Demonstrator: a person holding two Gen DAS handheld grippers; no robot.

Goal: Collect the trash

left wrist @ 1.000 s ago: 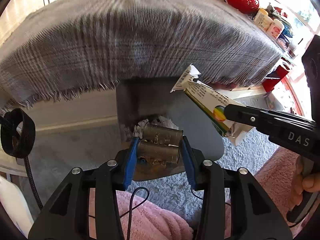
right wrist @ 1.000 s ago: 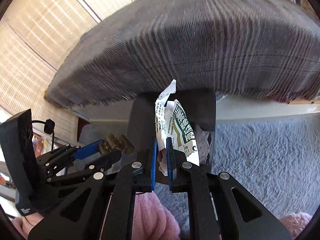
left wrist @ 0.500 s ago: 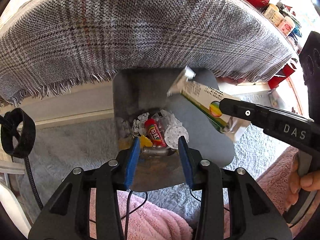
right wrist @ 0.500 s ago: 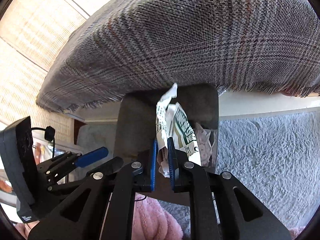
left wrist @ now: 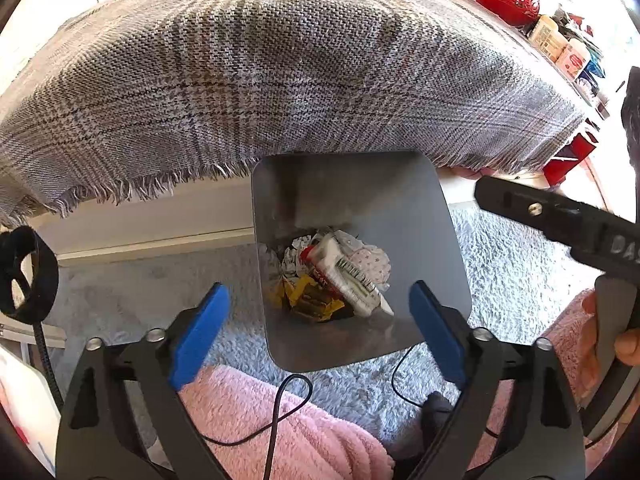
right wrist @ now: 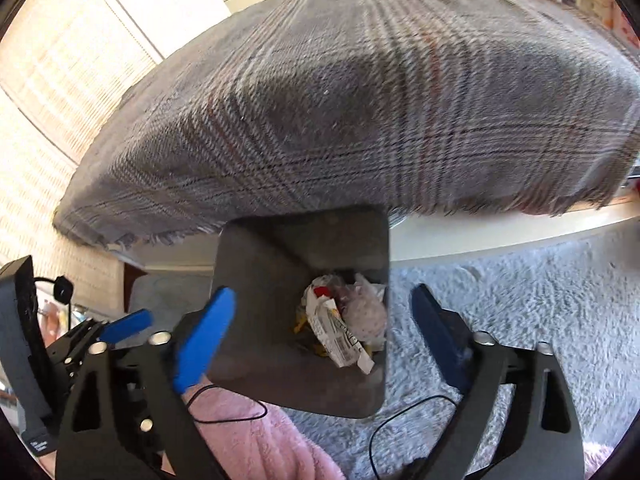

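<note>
Grey shaggy carpet (left wrist: 516, 280) runs under a plaid-covered bed (left wrist: 280, 80), and the metal bin (left wrist: 360, 192) stands on it right against the bed's fringed edge. Inside, at the bottom, lies the trash: a white printed wrapper (left wrist: 348, 276) on top, slanting toward the bin's near-right corner, over yellow wrappers (left wrist: 304, 296) and crumpled paper (left wrist: 372, 258).

Both tongs are spreading apart with nothing between them. The left gripper (left wrist: 316, 320) hangs over the bin's near edge, blue pads straddling the opening; the right gripper (right wrist: 324, 320) does the same from the other side, both angled steeply down into the bin (a hand (left wrist: 608, 344) shows at the right of the left view, gripping the right tool).

The risk, as I judge it, is slight: the wrapper looks light and springy, and could ride up on the pile. A low pull-back could catch a finger on the near rim and tip the bin, or snag the loose black cable (left wrist: 280, 412) lying across the pink fabric (left wrist: 300, 432).
</note>
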